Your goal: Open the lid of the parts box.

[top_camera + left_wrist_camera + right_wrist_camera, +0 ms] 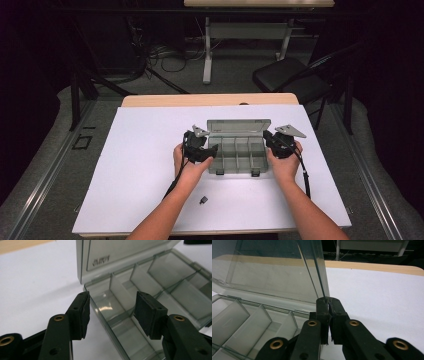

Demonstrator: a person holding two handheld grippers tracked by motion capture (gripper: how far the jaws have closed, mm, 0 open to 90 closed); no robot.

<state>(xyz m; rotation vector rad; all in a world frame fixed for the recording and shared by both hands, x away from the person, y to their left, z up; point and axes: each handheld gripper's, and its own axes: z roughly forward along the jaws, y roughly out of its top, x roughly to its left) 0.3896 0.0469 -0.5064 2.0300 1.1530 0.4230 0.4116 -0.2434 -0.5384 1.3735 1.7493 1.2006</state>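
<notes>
box (236, 150): mid-desk (150, 150), lid (274, 267) raised upright | left tool (111, 312): jaws wide, straddling box's left wall | right tool (329, 302): jaws nearly closed, pinching lid's edge | small dark part (203, 200): on desk, near edge, apart from box

Table: wooden top (150, 100), its far edge bare.
Cover: white sheet (135, 165) spread over nearly all of the table.
Box: clear grey compartment box (239, 155), lid raised, standing on the sheet between the left gripper (212, 150) and the right gripper (266, 139).
Small dark piece (203, 200): on the sheet, nearer the person than the left gripper.
</notes>
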